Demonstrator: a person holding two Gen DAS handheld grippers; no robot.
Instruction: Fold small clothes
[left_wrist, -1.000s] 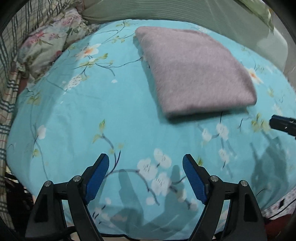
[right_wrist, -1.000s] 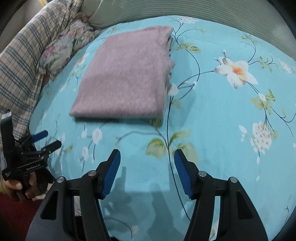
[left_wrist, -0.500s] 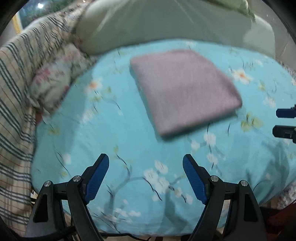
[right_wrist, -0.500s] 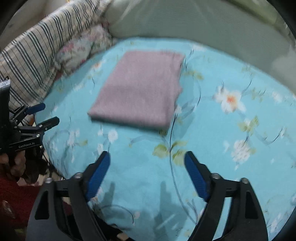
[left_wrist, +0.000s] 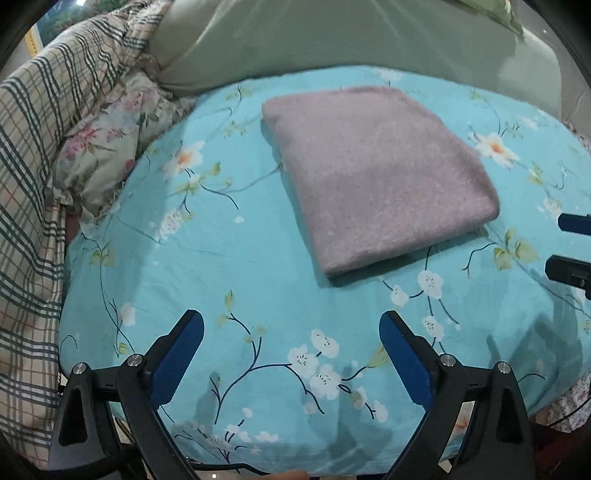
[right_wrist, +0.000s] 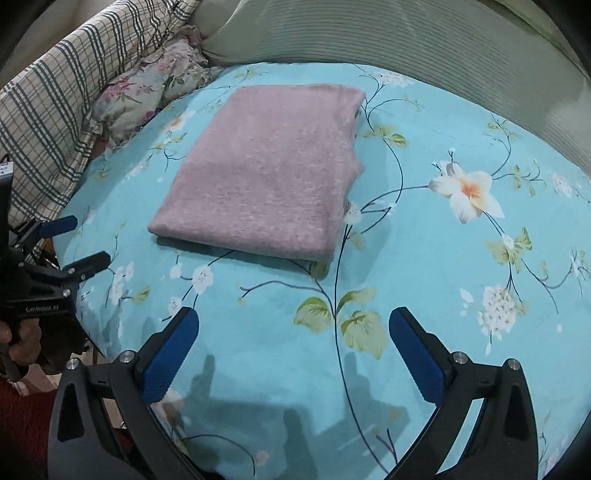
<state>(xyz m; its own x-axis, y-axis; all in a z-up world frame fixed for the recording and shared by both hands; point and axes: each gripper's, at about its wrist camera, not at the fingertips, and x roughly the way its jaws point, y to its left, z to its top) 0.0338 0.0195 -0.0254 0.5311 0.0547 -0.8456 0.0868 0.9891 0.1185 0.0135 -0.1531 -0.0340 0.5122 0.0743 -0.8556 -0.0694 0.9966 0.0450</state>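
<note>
A mauve fuzzy garment lies folded into a neat rectangle on the turquoise floral sheet. It also shows in the right wrist view. My left gripper is open and empty, held back from the garment's near edge. My right gripper is open and empty, also back from the garment. The right gripper's fingertips show at the right edge of the left wrist view. The left gripper shows at the left edge of the right wrist view, open.
A plaid blanket and a floral pillow lie along the left side. A pale green cushion runs along the back. The sheet's front edge drops off just below both grippers.
Both grippers have pulled back and up from the folded garment, so more of the bed shows. The right gripper's jaws have opened wider. The garment has not moved.
</note>
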